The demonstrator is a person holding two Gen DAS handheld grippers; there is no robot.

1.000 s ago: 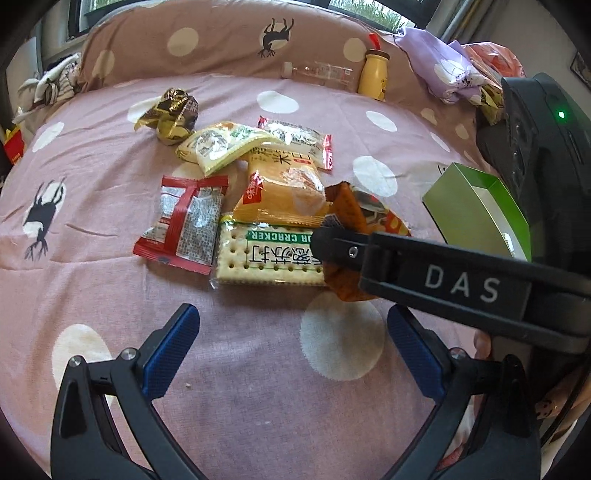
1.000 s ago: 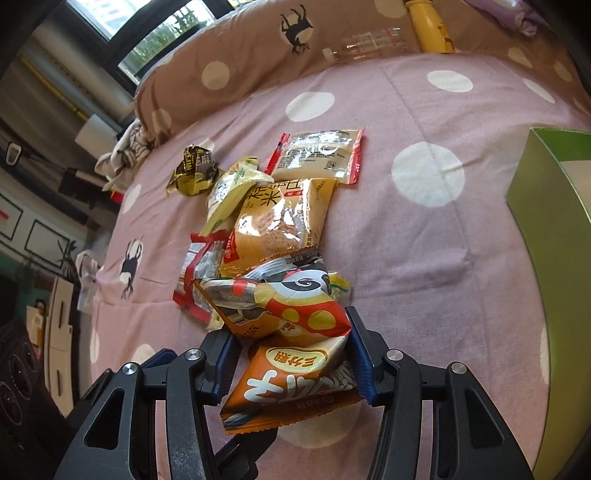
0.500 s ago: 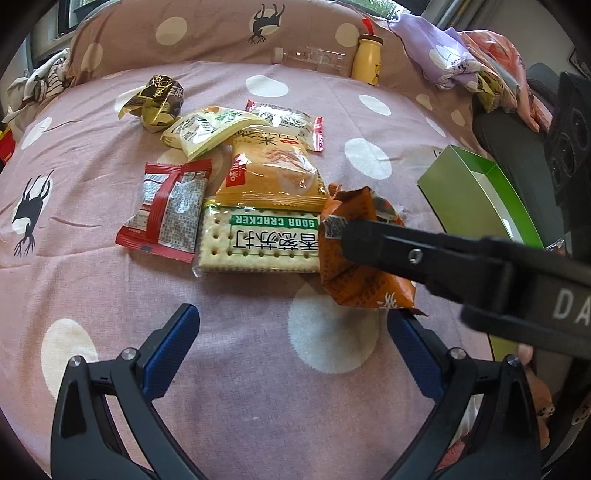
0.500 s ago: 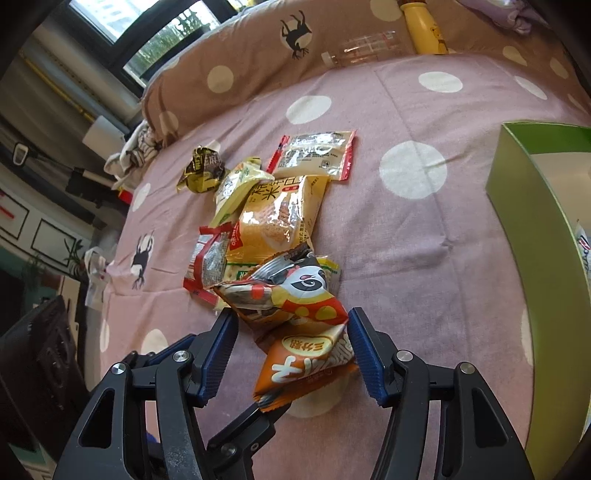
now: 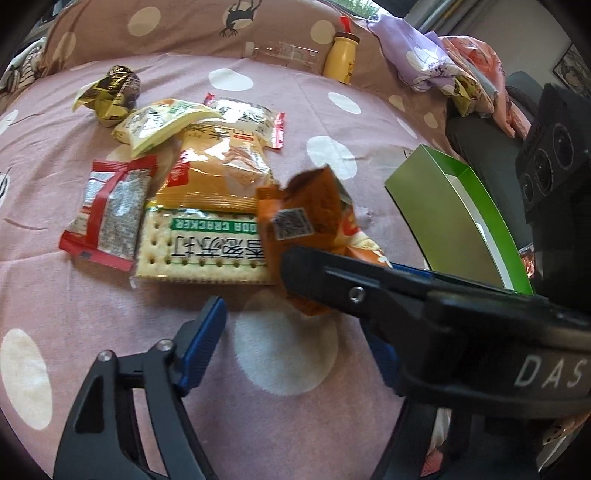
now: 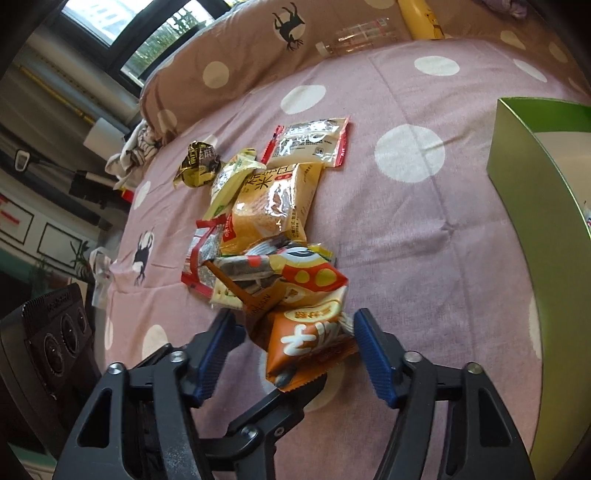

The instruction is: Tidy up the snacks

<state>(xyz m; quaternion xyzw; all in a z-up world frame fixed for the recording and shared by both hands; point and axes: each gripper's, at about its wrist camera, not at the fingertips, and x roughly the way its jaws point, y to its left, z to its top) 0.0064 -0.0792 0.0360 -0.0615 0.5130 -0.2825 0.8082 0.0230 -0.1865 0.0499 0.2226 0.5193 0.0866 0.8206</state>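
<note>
My right gripper [image 6: 293, 345] is shut on an orange snack bag [image 6: 303, 325] and holds it above the bed; the bag also shows in the left wrist view [image 5: 308, 229], with the right gripper's black finger across it. A pile of snack packets lies on the pink spotted bedspread: a soda cracker pack [image 5: 199, 247], a yellow-orange bag [image 5: 218, 177], a red and silver packet [image 5: 110, 210], a pale yellow bag [image 5: 159, 120] and a gold wrapper [image 5: 110, 92]. A green box [image 5: 454, 218] stands open at the right, also in the right wrist view [image 6: 535, 192]. My left gripper [image 5: 291, 349] is open and empty.
A yellow bottle [image 5: 341, 57] and a clear plastic bottle [image 5: 284, 55] lie by the brown pillow [image 5: 184, 26] at the back. Crumpled clothes [image 5: 443, 70] sit at the back right. A black device [image 5: 554, 173] is at the right edge.
My right gripper has lifted the orange bag off the pile and carried it up and right, toward the green box. The left gripper has moved closer to the snacks.
</note>
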